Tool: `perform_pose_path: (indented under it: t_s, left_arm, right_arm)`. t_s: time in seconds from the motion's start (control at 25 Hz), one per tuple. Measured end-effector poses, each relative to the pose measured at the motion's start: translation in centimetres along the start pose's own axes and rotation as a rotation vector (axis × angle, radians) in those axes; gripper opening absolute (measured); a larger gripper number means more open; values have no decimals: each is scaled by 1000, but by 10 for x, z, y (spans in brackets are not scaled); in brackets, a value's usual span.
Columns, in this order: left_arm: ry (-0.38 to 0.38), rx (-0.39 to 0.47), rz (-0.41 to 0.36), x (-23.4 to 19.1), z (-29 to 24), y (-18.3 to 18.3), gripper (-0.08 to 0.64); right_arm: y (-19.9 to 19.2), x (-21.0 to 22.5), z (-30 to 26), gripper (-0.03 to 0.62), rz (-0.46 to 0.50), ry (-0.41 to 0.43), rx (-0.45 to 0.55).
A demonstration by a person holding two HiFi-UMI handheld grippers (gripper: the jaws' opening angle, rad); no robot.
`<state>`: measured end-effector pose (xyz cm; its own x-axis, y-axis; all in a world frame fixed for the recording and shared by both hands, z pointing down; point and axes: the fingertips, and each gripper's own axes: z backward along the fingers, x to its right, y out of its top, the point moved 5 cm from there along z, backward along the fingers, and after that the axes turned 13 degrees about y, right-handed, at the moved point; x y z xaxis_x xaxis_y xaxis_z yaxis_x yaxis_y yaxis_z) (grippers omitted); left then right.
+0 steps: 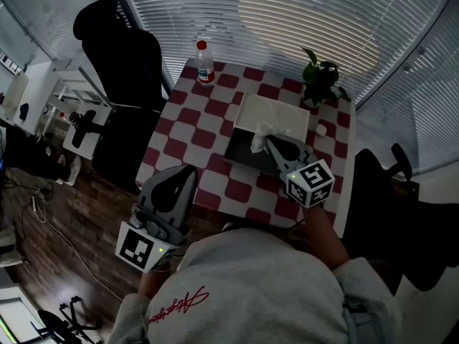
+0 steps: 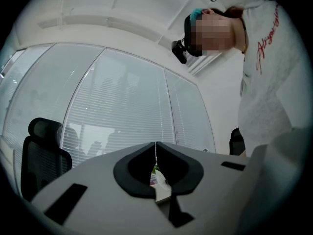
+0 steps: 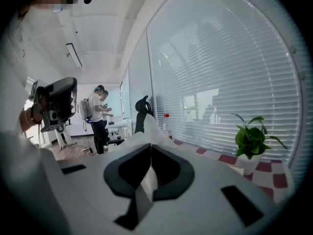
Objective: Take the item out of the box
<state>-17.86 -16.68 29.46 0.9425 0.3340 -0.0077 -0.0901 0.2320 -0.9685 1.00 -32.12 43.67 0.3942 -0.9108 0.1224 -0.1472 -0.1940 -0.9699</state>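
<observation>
The checked table (image 1: 190,120) fills the middle of the head view. The flat box (image 1: 276,117), pale on top and dark along its near side, lies right of centre. The task looks about halfway done, because the item is gripped but not yet clear of the box.

The right gripper (image 1: 271,143) reaches over the box's near part. Its jaws are pinched together on a crumpled white sheet (image 1: 262,131), tissue or thin paper. In its own view the sheet runs up between the pads. The sheet's free end stands above the box top, and its lower end seems to sit in the opening. What remains is to lift it clear. Whether the box holds more cannot be told.

The left gripper (image 1: 185,172) hangs off the table's near-left edge, jaws closed with nothing between them.

At the far edge stand a potted plant (image 1: 320,77) on the right and a red-capped bottle (image 1: 205,63) on the left.
</observation>
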Motion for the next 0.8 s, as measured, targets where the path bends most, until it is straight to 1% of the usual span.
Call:
perform_pose_path:
  t_s: [0.08,0.72,0.8]
  left_arm:
    - [2,-11,1,0,0,-1,17]
    - [-6,-8,7,-2,-2,-3,17]
    - [-3,-17,10,-2,-4,-4,17]
  right_arm:
    - [2,-1,1,15,2,-1,5]
    - [26,-10,9,15,34,11,62]
    - [30,-11,10,14,37,12,71]
